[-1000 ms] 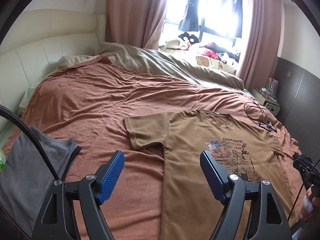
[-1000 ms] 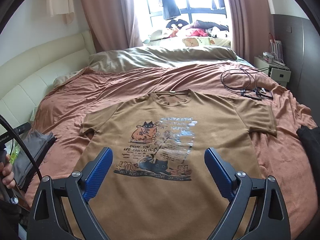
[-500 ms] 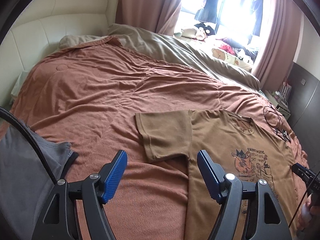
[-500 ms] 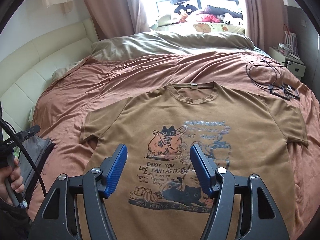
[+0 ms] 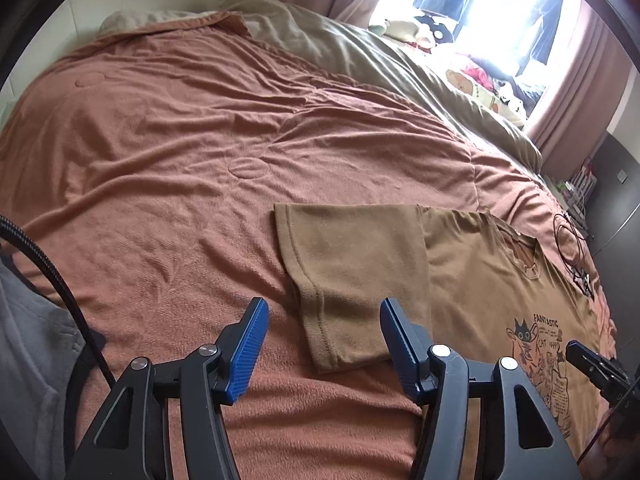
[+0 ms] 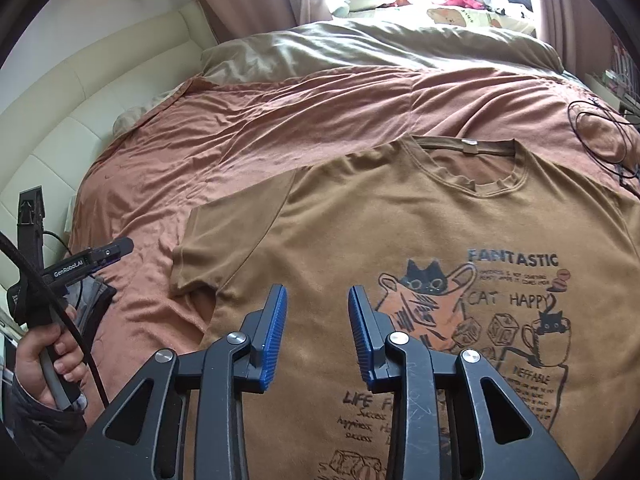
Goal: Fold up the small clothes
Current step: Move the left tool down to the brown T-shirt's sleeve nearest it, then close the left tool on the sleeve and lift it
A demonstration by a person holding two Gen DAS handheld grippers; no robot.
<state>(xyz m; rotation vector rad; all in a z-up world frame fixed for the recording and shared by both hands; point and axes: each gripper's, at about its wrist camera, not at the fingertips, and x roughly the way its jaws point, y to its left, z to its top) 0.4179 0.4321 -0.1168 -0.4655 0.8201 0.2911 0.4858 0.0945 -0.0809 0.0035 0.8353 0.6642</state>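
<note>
Tan cotton short-sleeved T-shirt [image 6: 400, 220] lies flat, front up, on the rust-brown bedspread [image 5: 180, 140]; its print reads "FANTASTIC", "CAT HAPPY", "LIFE" around cartoon cats. Left hand-held gripper [image 5: 322, 344], marked "GenRobot.AI" on its body in the right wrist view, has been closing, jaws apart astride the sleeve hem. Right hand-held gripper [image 6: 317, 332] has been closing too, jaws narrowly apart above the chest, gripping nothing.

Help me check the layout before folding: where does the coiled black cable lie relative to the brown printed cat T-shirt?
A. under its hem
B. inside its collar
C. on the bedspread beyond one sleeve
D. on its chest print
C: the coiled black cable rests on the rust-coloured bedspread, off the brown printed cat T-shirt.
</note>
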